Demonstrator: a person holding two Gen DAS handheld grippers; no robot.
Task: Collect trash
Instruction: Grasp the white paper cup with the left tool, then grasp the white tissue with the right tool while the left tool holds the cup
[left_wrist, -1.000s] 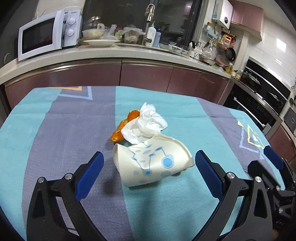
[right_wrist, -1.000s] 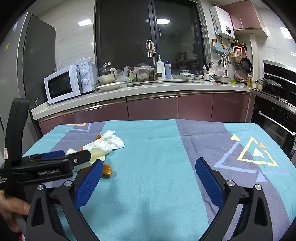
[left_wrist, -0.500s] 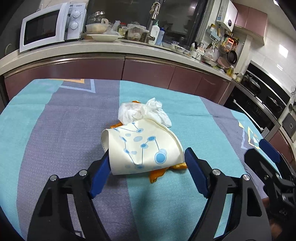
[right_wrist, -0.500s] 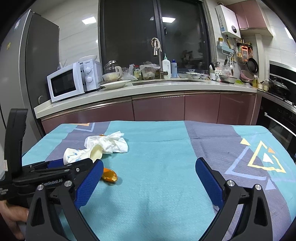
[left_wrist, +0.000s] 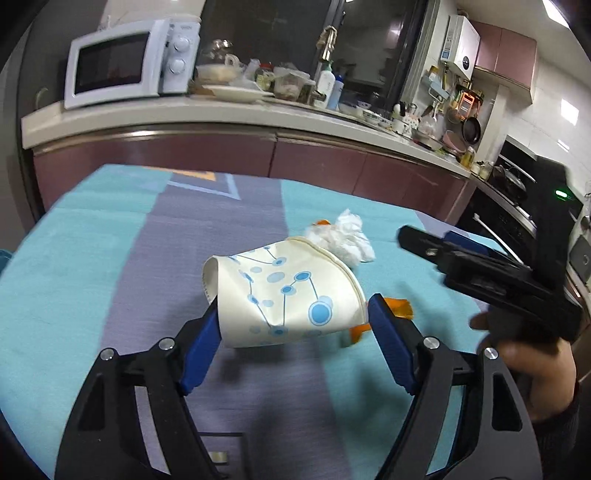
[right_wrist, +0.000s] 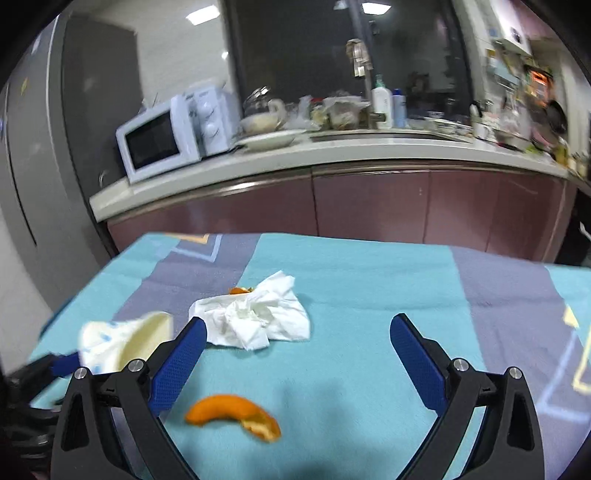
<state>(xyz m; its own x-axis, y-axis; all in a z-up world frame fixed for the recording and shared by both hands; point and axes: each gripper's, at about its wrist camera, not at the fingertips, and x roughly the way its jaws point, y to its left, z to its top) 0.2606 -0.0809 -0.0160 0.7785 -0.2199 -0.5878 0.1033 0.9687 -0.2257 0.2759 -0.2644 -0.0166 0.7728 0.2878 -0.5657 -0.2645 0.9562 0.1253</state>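
My left gripper (left_wrist: 291, 325) is shut on a crumpled white paper cup with blue dots (left_wrist: 284, 291) and holds it on its side just above the table. The cup also shows at the left of the right wrist view (right_wrist: 122, 343). A crumpled white tissue (right_wrist: 255, 317) lies mid-table, with a bit of orange peel (right_wrist: 240, 290) behind it. A curved orange peel (right_wrist: 232, 413) lies between and below my right gripper's fingers. My right gripper (right_wrist: 295, 354) is open and empty above the table, near the tissue. The tissue (left_wrist: 343, 240) sits beyond the cup in the left view.
The table wears a teal and purple cloth (right_wrist: 369, 280). Behind it runs a kitchen counter (right_wrist: 332, 151) with a white microwave (right_wrist: 170, 136), dishes and bottles. A grey fridge (right_wrist: 33, 147) stands at left, an oven (left_wrist: 517, 199) at right.
My left gripper closed on the paper cup and lifted it, exposing the orange peel beneath. My right gripper moved left and forward toward the tissue and peel.
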